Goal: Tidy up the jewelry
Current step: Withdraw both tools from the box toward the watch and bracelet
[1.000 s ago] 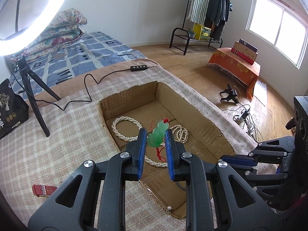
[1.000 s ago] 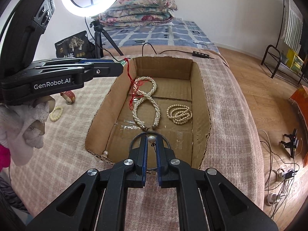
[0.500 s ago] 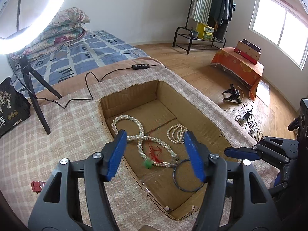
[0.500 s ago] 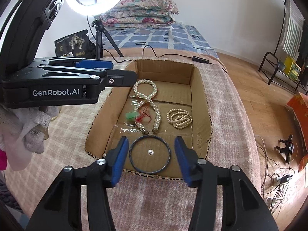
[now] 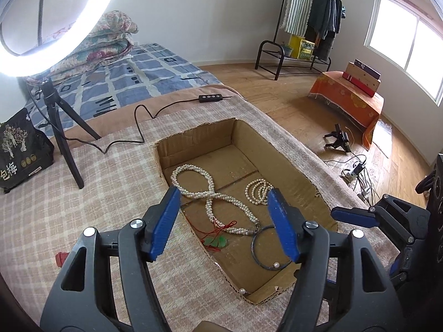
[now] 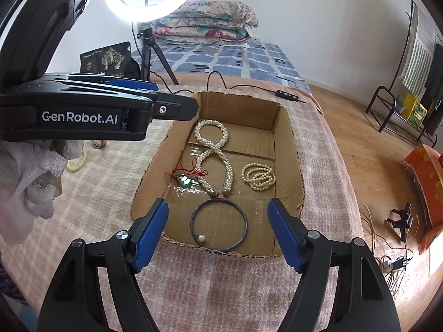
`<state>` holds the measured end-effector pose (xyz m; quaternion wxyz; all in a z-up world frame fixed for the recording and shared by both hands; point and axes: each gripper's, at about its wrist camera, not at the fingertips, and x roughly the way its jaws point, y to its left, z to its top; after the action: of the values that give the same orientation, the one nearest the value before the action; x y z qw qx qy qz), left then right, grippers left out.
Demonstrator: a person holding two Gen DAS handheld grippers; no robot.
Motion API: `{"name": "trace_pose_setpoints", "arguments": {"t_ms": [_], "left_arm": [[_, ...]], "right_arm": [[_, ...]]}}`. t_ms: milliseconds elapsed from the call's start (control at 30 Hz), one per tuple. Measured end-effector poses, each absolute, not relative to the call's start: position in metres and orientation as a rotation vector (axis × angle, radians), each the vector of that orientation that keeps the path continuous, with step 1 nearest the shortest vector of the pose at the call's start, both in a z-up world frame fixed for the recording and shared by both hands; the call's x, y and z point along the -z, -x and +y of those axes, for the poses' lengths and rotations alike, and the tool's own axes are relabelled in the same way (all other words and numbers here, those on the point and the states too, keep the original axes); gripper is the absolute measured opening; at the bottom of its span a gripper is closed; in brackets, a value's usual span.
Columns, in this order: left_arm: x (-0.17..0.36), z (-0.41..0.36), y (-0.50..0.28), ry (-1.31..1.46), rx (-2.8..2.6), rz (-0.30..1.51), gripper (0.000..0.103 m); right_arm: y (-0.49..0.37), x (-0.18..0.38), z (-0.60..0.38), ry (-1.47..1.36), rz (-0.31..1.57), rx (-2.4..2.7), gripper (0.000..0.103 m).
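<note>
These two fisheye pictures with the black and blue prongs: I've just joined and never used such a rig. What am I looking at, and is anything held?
Each picture comes from a camera on a hand-held gripper, looking along its two blue-padded fingers. The left gripper and right gripper are both open and hold nothing. They hover above a cardboard box on a plaid blanket. In the box lie a twisted pearl necklace, a coiled pearl strand, a green pendant on red cord and a dark ring bangle with one pearl.

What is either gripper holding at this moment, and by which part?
Nothing. The left gripper and right gripper are both open and empty; the green pendant and dark bangle lie in the cardboard box.
</note>
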<state>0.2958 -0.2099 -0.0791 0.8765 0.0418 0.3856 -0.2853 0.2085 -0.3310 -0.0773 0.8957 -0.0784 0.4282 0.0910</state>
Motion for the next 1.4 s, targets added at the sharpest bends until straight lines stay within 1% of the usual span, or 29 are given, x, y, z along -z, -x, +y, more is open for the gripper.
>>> {"name": "trace_pose_setpoints", "arguments": {"t_ms": [400,767,1133,1400], "left_arm": [[0.056,-0.165,-0.279,-0.079,0.54,0.763,0.067],[0.041,-0.104,-0.262,-0.099,0.451,0.726,0.067],[0.05,-0.03,-0.256,-0.097,0.347,0.766,0.067],[0.075,0.015,-0.252,-0.101,0.292,0.815,0.067]], "right_arm": [[-0.202,0.066,-0.315,0.131,0.883,-0.209,0.074],[-0.204,0.057,-0.281,0.121,0.868,-0.254,0.074],[-0.22,0.053,-0.238,0.104,0.842,-0.313,0.074],[-0.234,0.054,-0.198,0.154,0.806,-0.361,0.074]]}}
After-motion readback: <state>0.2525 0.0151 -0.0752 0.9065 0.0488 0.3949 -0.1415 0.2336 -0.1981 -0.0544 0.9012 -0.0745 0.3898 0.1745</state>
